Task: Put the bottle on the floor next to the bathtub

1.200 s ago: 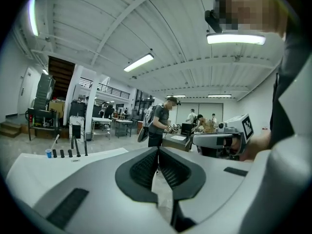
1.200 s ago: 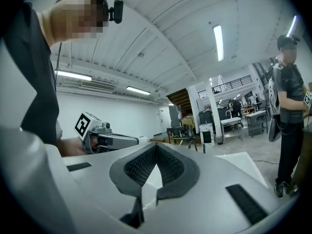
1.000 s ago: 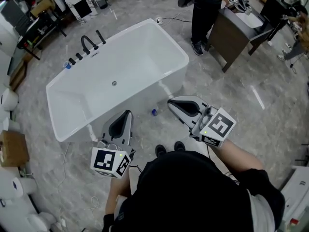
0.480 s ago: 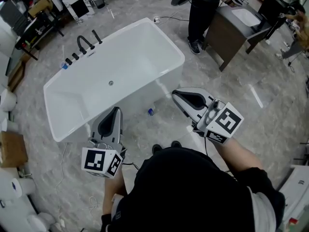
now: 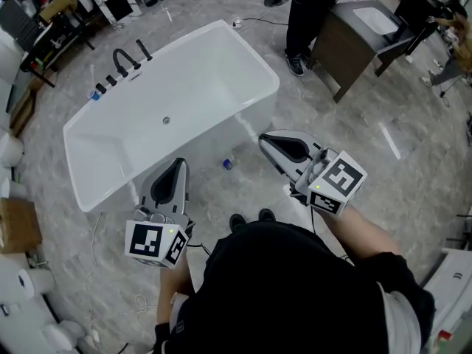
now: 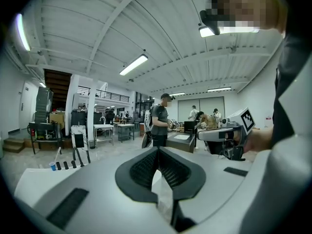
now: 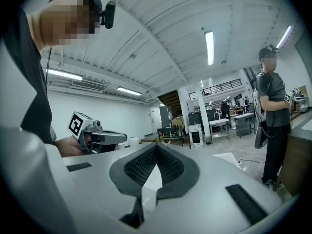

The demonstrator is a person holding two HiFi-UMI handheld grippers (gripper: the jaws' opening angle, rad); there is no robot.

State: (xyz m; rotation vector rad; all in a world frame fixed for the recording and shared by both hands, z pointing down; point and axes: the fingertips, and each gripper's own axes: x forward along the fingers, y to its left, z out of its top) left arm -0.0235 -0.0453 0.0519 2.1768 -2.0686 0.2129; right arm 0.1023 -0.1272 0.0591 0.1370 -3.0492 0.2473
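A small clear bottle with a blue cap (image 5: 228,164) lies on the grey floor right beside the white bathtub (image 5: 243,87), by its near side wall. My left gripper (image 5: 178,163) hovers above the floor to the bottle's left, shut and empty. My right gripper (image 5: 263,140) hangs to the bottle's right, also shut with nothing in it. In the left gripper view the jaws (image 6: 157,149) meet at their tips and point level across the room. The right gripper view shows its jaws (image 7: 156,146) closed the same way. Neither gripper touches the bottle.
Black tap fittings (image 5: 122,61) and a small blue item (image 5: 92,93) sit at the tub's far left rim. A person (image 5: 306,13) stands by a dark vanity cabinet (image 5: 354,46) at the back right. My shoes (image 5: 251,218) are on the floor near the bottle.
The left gripper has drifted a little left and toward me. The right gripper has hardly shifted. The bottle stays on the floor by the tub.
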